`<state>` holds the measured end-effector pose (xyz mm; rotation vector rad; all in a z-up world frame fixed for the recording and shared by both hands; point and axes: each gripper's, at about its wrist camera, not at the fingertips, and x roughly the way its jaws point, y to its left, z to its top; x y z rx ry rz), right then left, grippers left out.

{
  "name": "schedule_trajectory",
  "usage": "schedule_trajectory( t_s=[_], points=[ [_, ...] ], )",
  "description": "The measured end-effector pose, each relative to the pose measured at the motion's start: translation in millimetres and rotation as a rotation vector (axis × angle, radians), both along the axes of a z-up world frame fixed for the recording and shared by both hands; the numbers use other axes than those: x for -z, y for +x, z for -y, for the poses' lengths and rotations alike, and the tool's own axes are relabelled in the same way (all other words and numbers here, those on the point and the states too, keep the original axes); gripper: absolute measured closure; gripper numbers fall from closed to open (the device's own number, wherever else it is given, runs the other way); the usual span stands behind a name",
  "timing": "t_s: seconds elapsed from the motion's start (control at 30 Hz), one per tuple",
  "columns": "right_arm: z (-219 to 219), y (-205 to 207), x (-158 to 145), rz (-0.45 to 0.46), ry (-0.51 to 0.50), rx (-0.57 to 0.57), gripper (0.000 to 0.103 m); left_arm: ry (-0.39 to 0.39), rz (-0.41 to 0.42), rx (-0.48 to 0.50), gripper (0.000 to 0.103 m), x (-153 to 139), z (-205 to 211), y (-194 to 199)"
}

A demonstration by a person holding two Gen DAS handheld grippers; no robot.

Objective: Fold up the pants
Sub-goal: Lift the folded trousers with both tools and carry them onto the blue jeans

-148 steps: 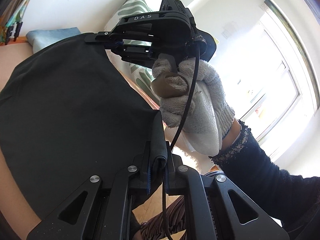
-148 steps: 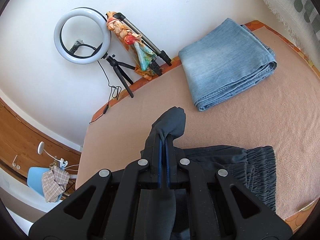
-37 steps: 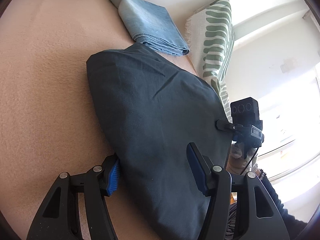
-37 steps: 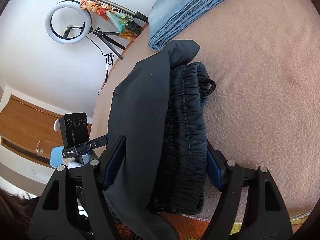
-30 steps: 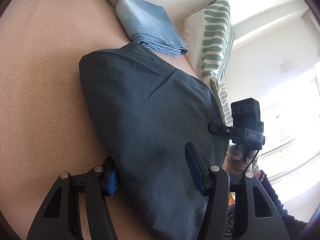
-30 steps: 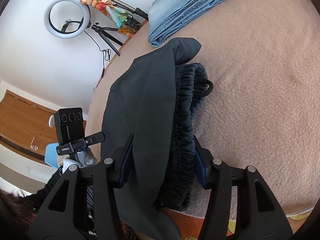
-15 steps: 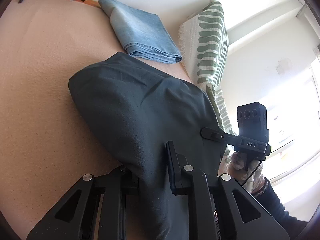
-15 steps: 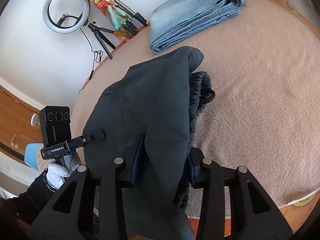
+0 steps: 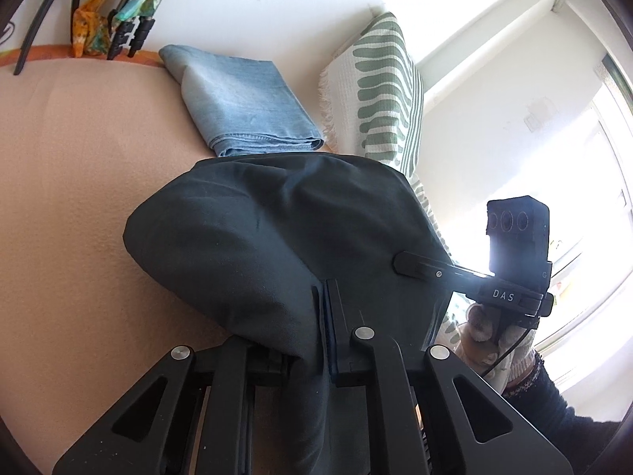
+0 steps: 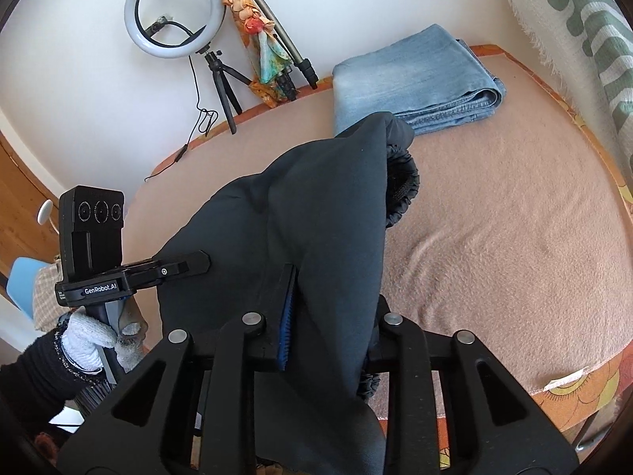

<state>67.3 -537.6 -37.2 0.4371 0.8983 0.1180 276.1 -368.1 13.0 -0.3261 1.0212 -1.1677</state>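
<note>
The dark pants [image 9: 277,237] lie folded in a bundle on the pink blanket [image 9: 71,182]; in the right wrist view the pants [image 10: 300,213] show their gathered waistband [image 10: 403,190] at the right edge. My left gripper [image 9: 322,316] is shut on the near edge of the pants. My right gripper [image 10: 292,297] is shut on the near fold of the same pants. Each gripper shows in the other's view, the right one [image 9: 419,267] and the left one [image 10: 194,263], both against the fabric.
Folded light-blue jeans [image 10: 411,79] lie at the back of the blanket. A green-patterned white throw [image 9: 379,91] stands at the right. A ring light on a tripod [image 10: 174,12] and a colourful umbrella [image 10: 261,43] stand by the wall. The bed's orange edge [image 10: 573,388] is near right.
Both grippers went from open around the folded pants to shut on the near edge. The bundle has lifted and bunched slightly toward me.
</note>
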Motion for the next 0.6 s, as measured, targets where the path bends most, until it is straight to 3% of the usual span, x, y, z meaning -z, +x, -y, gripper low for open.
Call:
schedule_trajectory(
  t_s=[0.33,0.6],
  points=[
    [12.7,23.1,-48.7,0.084,-0.028,0.013,0.077,-0.041,0.105,0.009,0.093,-49.0,9.2,19.7],
    [34.0,63.1,-83.3,0.138,-0.091,0.02,0.077,-0.051,0.189,0.009,0.093,-81.4,33.3,58.7]
  ],
)
